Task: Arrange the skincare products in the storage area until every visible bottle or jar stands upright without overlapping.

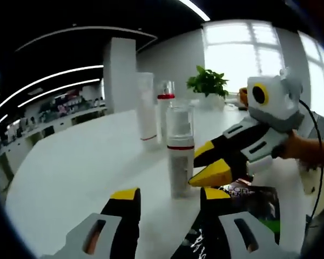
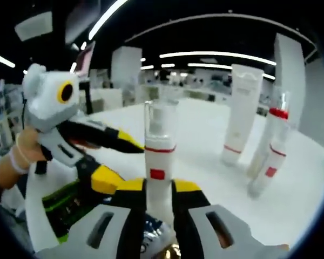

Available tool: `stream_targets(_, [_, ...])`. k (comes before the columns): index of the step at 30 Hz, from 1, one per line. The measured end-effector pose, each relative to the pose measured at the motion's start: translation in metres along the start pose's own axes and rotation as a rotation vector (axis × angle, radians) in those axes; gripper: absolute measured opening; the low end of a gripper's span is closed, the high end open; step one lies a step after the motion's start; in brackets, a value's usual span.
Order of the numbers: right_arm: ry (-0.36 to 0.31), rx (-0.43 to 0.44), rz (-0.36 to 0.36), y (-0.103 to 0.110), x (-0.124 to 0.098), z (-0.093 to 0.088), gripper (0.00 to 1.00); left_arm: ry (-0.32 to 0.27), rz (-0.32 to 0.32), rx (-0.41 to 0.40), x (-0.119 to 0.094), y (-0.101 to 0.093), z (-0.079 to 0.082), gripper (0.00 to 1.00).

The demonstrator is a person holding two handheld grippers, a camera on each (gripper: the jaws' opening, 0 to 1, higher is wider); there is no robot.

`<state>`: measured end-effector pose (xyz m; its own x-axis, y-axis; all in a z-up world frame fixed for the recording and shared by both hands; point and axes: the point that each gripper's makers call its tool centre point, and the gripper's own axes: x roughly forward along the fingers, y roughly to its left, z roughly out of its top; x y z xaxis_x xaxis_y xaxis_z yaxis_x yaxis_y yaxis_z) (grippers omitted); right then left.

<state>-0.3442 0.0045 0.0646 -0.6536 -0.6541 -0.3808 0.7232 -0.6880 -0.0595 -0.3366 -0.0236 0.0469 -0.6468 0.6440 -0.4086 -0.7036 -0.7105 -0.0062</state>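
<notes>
The left gripper view sits low over the white table, looking across it toward bright windows and a potted plant at the far edge; its own jaws rise at the bottom and the pump bottle stands close ahead. The right gripper view looks from the opposite side, low and very near the same pump bottle, facing a dim room with ceiling strip lights. Both views share this bottle, the white tube and the red-banded bottles behind it. Each camera sees the other gripper from the side.
</notes>
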Motion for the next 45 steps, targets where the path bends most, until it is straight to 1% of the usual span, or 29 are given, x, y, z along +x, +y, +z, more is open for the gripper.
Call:
stream_targets(3, [0.006, 0.06, 0.033, 0.003, -0.004, -0.001, 0.14, -0.01, 0.001, 0.002, 0.004, -0.002, -0.002, 0.39])
stream_targets(5, [0.009, 0.079, 0.041, 0.001, -0.008, -0.003, 0.02, -0.022, 0.006, -0.005, 0.006, -0.002, -0.004, 0.36])
stream_targets(6, [0.012, 0.081, 0.039, -0.001, -0.01, -0.004, 0.0, -0.033, 0.014, -0.008, 0.006, -0.001, -0.005, 0.34])
stream_targets(7, [0.009, 0.084, 0.034, -0.002, -0.011, -0.004, 0.03, -0.043, 0.019, -0.012, 0.006, 0.0, -0.005, 0.33])
stream_targets(8, [-0.024, 0.078, 0.024, -0.005, -0.013, -0.001, 0.06, -0.052, 0.024, -0.015, 0.006, 0.001, -0.005, 0.32])
stream_targets(9, [-0.027, 0.07, 0.019, -0.007, -0.014, -0.002, 0.08, -0.059, 0.025, -0.026, 0.006, 0.003, -0.005, 0.3])
stream_targets(10, [-0.027, 0.058, 0.021, -0.008, -0.014, -0.002, 0.09, -0.066, 0.028, -0.033, 0.005, 0.004, -0.004, 0.29])
stream_targets(11, [-0.028, 0.011, 0.049, -0.005, -0.013, -0.003, 0.09, -0.08, 0.036, -0.038, 0.003, 0.006, -0.003, 0.28])
stream_targets(13, [-0.024, -0.004, 0.037, -0.003, -0.013, -0.007, 0.07, -0.092, 0.041, -0.04, 0.001, 0.008, -0.003, 0.28])
stream_targets(15, [-0.037, 0.002, 0.041, -0.002, -0.011, -0.007, 0.03, -0.095, 0.037, -0.059, -0.002, 0.009, -0.004, 0.28])
stream_targets(16, [-0.071, 0.017, 0.068, 0.003, -0.008, -0.004, 0.02, -0.1, 0.037, -0.066, -0.002, 0.007, -0.004, 0.28])
stream_targets(18, [-0.086, 0.049, 0.083, 0.005, -0.006, -0.004, 0.06, -0.106, 0.036, -0.071, -0.004, 0.007, -0.005, 0.26])
stream_targets(21, [-0.078, 0.057, 0.081, 0.006, -0.001, -0.007, 0.12, -0.115, 0.041, -0.064, -0.007, 0.008, -0.004, 0.2])
stream_targets(25, [-0.059, 0.03, 0.07, 0.004, 0.005, -0.011, 0.15, -0.12, 0.017, -0.089, -0.005, 0.006, -0.004, 0.19])
stream_targets(27, [-0.055, 0.023, 0.069, 0.005, 0.006, -0.012, 0.17, -0.12, 0.016, -0.094, -0.004, 0.005, -0.004, 0.19])
stream_targets(31, [-0.048, -0.006, 0.072, 0.006, 0.01, -0.013, 0.16, -0.103, 0.018, -0.083, -0.001, 0.003, -0.008, 0.18])
stream_targets(33, [-0.036, -0.034, 0.056, 0.004, 0.013, -0.017, 0.16, -0.092, 0.01, -0.076, 0.0, 0.002, -0.01, 0.17])
stream_targets(35, [-0.034, -0.042, 0.052, 0.003, 0.013, -0.018, 0.15, -0.096, -0.001, -0.072, 0.003, 0.001, -0.008, 0.16])
stream_targets(36, [-0.034, -0.043, 0.046, 0.001, 0.012, -0.019, 0.14, -0.089, -0.008, -0.069, 0.005, 0.0, -0.008, 0.16])
stream_targets(39, [-0.041, -0.05, 0.042, 0.0, 0.01, -0.02, 0.12, -0.051, -0.034, -0.06, 0.011, -0.003, -0.012, 0.15])
stream_targets(41, [-0.045, -0.052, 0.04, -0.001, 0.01, -0.021, 0.11, -0.014, -0.033, -0.031, 0.014, -0.002, -0.016, 0.15])
stream_targets(42, [-0.048, -0.056, 0.038, -0.002, 0.01, -0.02, 0.12, 0.017, -0.027, 0.002, 0.018, -0.001, -0.017, 0.15])
stream_targets(43, [-0.049, -0.058, 0.034, -0.004, 0.011, -0.02, 0.11, 0.031, -0.024, 0.024, 0.02, -0.001, -0.016, 0.15])
stream_targets(45, [-0.054, -0.055, 0.031, -0.005, 0.011, -0.02, 0.1, 0.043, -0.026, 0.033, 0.025, -0.002, -0.013, 0.15])
